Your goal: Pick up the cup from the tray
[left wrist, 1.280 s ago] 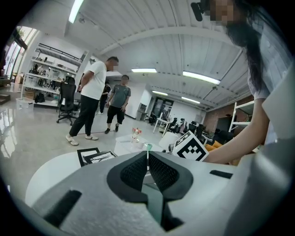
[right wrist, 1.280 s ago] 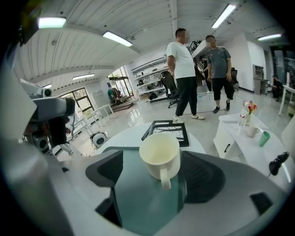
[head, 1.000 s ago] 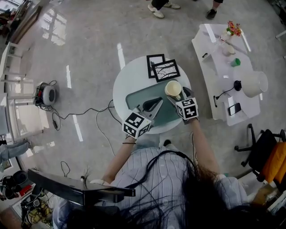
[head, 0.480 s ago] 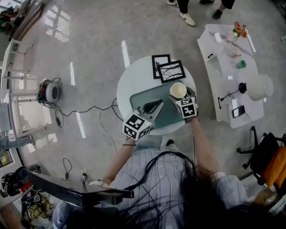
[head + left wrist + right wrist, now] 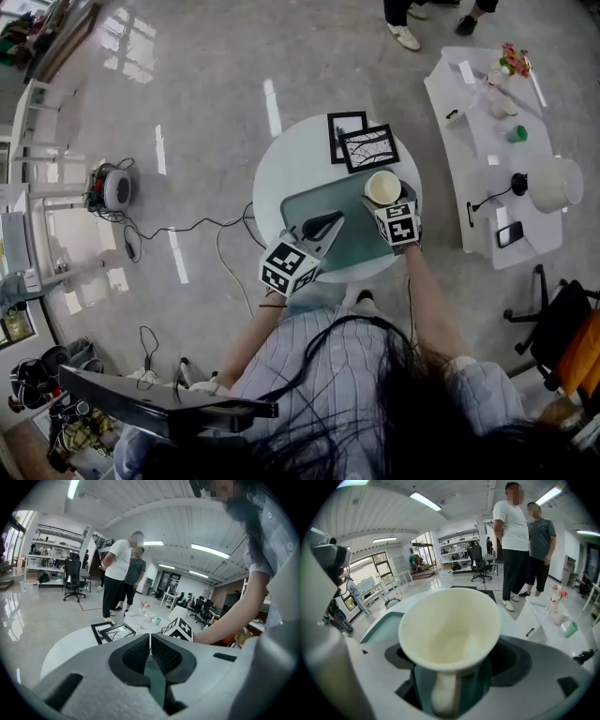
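Note:
A cream cup stands at the far right corner of the teal tray on a round white table. My right gripper is shut on the cup's handle. In the right gripper view the cup fills the middle, its handle between the jaws; whether it is off the tray I cannot tell. My left gripper hovers over the tray's near left part, shut and holding nothing. In the left gripper view, the left gripper shows only a thin slit between its pads.
Two framed pictures lie on the table beyond the tray. A white side table at the right carries a lamp, a phone and small items. Two people stand past the table. A cable runs over the floor at the left.
The head camera has shifted, so the whole scene sits a little to the right. Both grippers and the cup hold nearly the same places on the table. The people's feet have moved.

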A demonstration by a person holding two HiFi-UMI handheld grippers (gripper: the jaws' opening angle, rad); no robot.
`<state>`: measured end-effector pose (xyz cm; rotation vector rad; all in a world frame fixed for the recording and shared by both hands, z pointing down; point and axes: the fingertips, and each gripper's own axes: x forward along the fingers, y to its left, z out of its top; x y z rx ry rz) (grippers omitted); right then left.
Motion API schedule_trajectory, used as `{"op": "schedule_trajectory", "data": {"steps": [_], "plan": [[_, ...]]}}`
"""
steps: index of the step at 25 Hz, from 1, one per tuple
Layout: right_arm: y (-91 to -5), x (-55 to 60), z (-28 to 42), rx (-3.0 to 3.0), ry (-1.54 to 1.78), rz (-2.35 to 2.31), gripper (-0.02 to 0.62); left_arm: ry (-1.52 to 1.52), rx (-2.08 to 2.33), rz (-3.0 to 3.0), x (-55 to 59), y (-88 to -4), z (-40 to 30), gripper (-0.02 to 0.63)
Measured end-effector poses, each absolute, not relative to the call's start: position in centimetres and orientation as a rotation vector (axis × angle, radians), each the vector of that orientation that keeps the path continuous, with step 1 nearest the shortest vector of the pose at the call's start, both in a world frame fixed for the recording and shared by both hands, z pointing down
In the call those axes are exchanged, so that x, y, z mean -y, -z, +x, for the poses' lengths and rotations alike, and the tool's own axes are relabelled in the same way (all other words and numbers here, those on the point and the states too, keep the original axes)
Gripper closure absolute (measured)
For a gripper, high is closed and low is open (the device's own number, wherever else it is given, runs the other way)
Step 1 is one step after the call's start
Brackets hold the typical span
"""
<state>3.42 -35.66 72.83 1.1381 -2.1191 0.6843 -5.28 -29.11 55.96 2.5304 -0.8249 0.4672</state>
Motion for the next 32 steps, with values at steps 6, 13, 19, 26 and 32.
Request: {"op": "schedule_trajectory", "data": {"steps": [6,13,19,26,32], "plan": [[-72.7,35.4,3.5,2.116,-0.701,1.161,0.186,-0.469,0.83,2.531,29.0,-55.9,-5.5,0.592],[-71.5,33.8,3.3,2.118,-0.713,1.16,0.186,-0.468,0.864,2.52,28.6,-55.6,-6.5,0.592],[-68.8,32.9,3.9,2.137,-0.739,1.222,0.186,-0.456,0.856,2.537,28.1,-55.2,-5.7,0.592],[-64.5,30.8,4.7,2.199,-0.778,1.279,0.186,-0.451,0.818,2.568,26.0,-54.6,-4.1,0.592],[-61.5,28.4,5.1,2.239,-0.755,1.29,0.186,-0.444,0.809,2.589,24.0,-54.1,-3.1,0.592]]}}
